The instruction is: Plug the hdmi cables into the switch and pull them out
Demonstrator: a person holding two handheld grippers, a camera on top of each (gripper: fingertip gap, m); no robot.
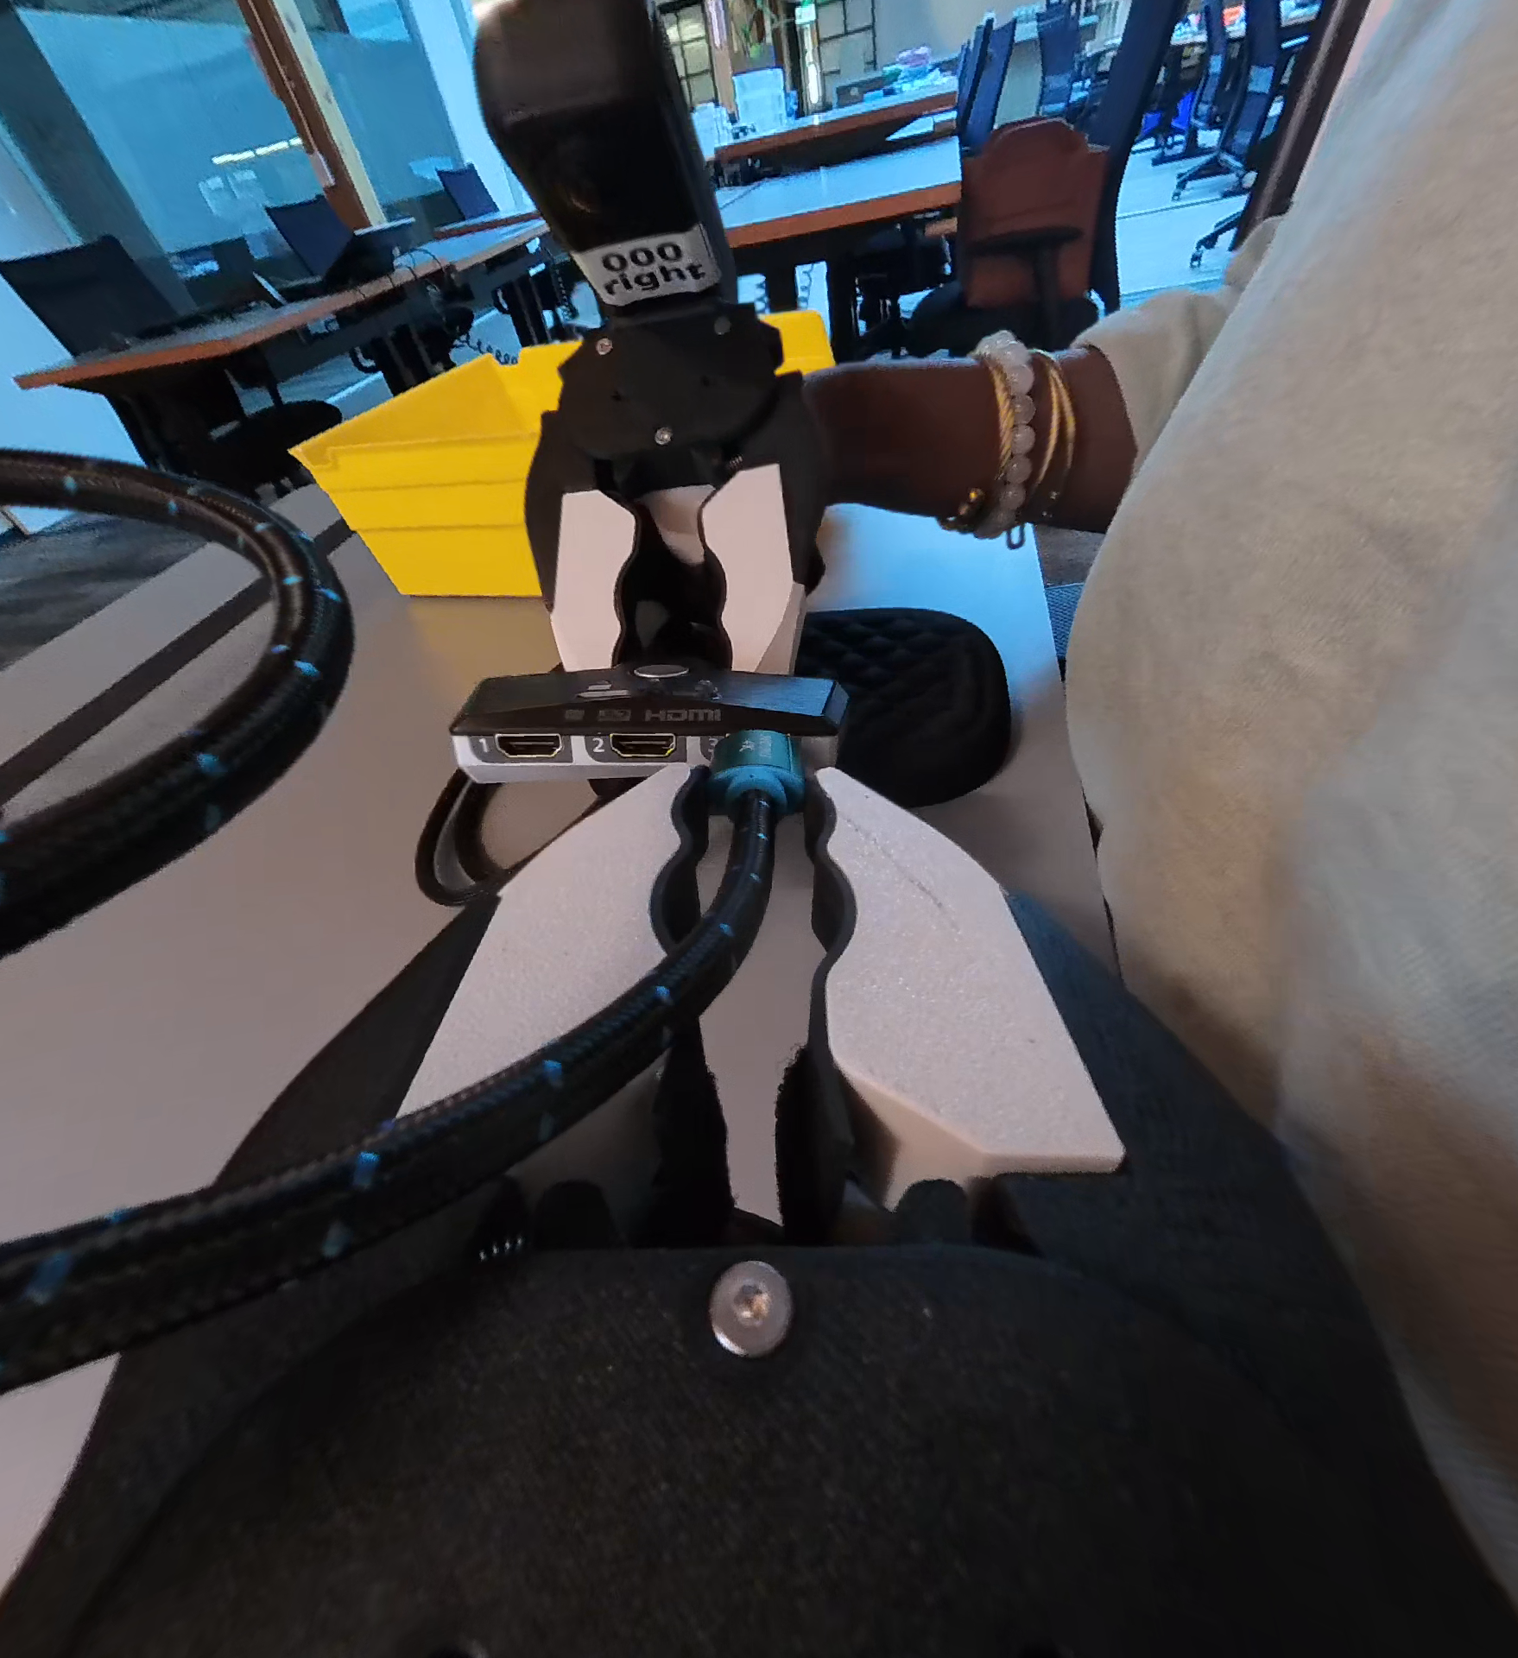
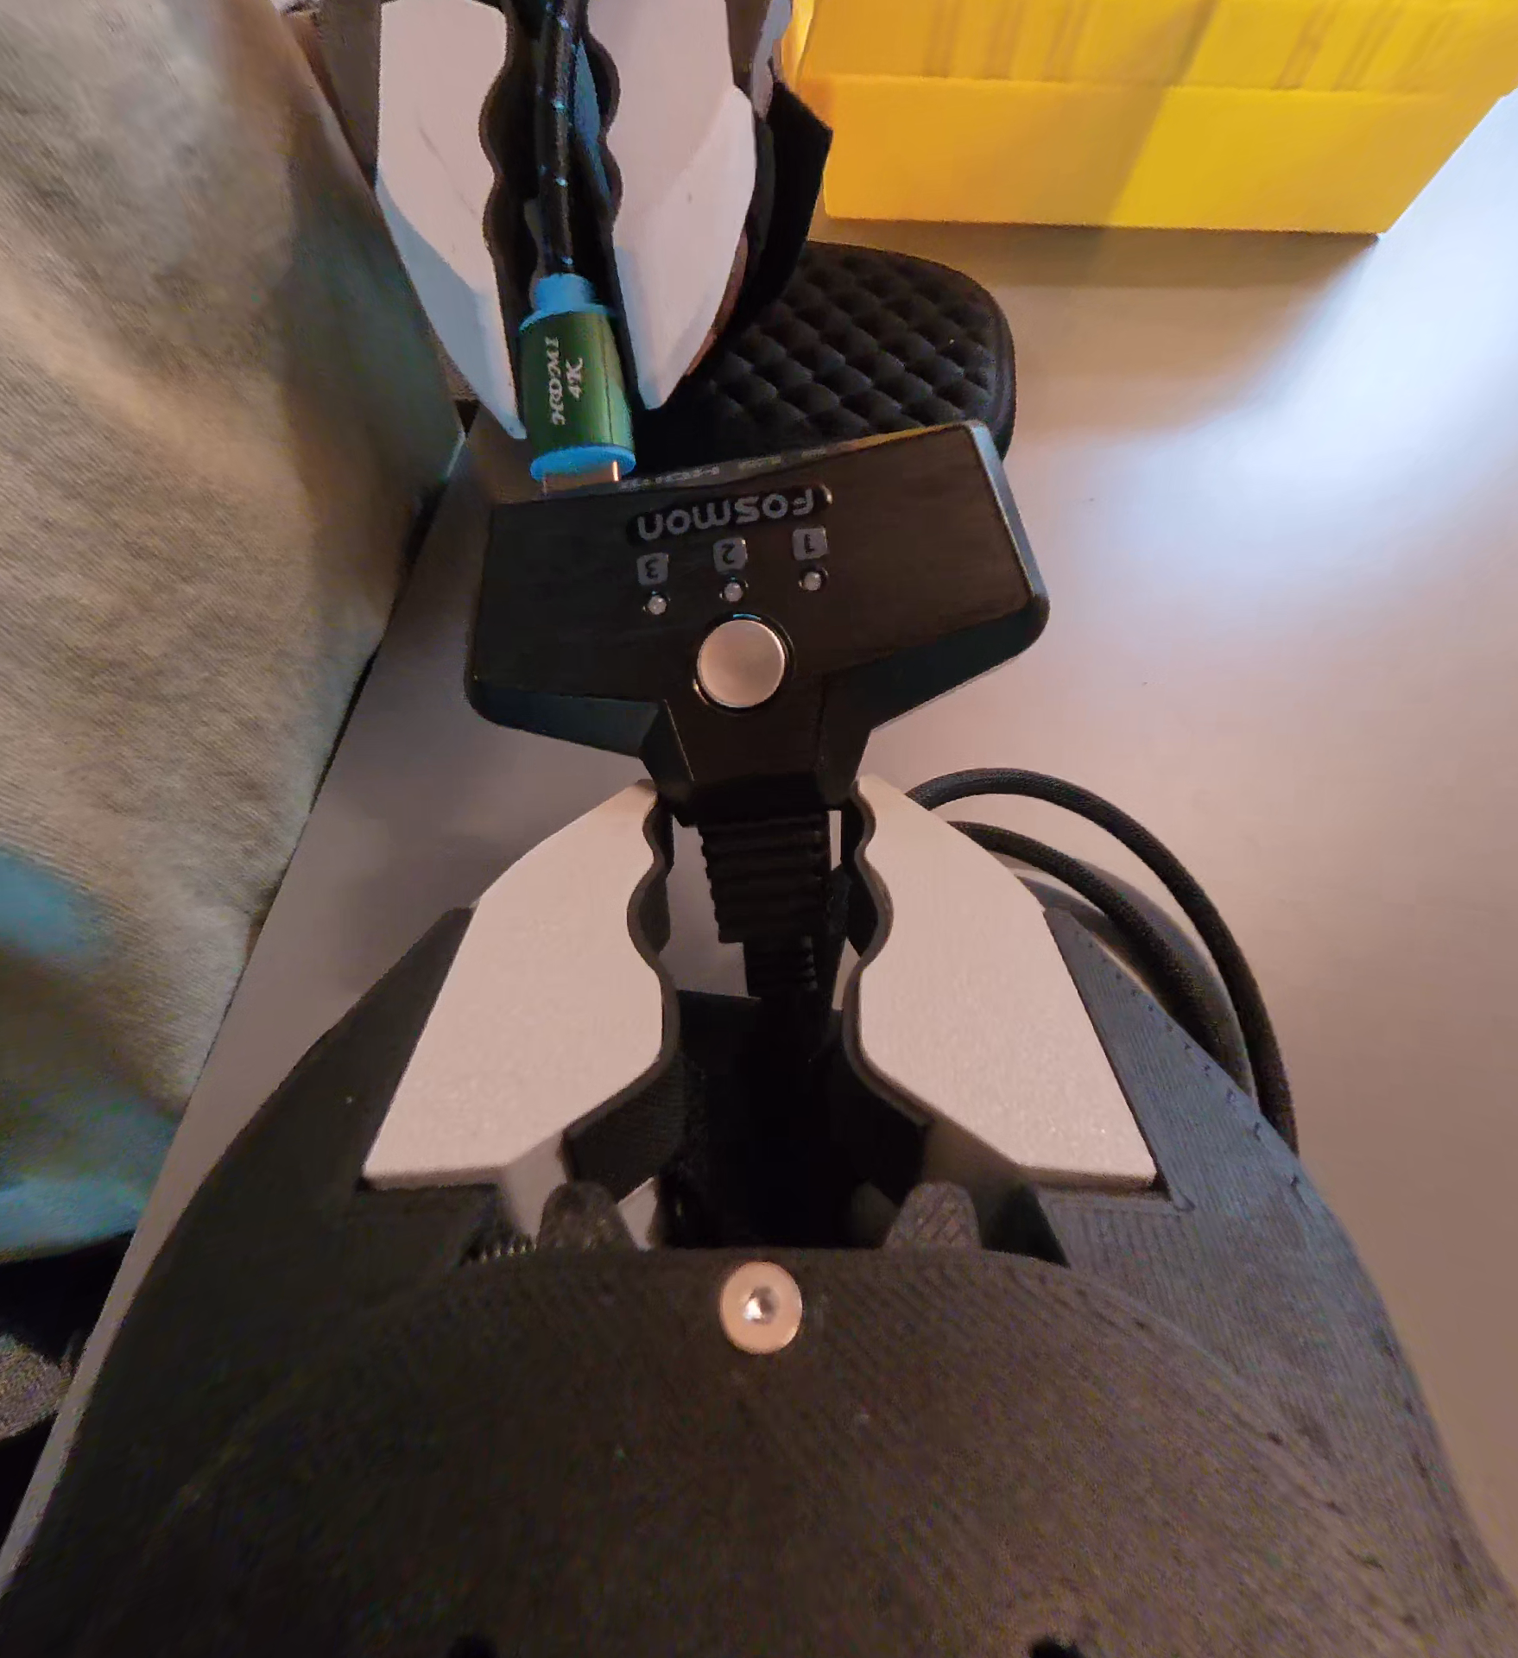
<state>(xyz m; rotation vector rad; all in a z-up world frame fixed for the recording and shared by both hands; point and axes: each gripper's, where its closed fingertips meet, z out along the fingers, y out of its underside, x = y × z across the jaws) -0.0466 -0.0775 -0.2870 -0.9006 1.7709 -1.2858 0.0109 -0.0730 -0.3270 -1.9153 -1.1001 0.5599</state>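
The switch (image 2: 751, 583) was held between the two grippers over the table (image 2: 1276, 628), a plug (image 2: 571, 395) at its port side. A bin (image 2: 1141, 135) was parked behind, and a pad (image 2: 872, 359) was set under the switch's far edge.

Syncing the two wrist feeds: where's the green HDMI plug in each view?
Left wrist view: green HDMI plug sits just above centre, between the left tongs, at the rightmost port of the switch.
Right wrist view: plug is upper left, pointing down at the switch's far edge.
Shared landmark: yellow bin behind the switch.
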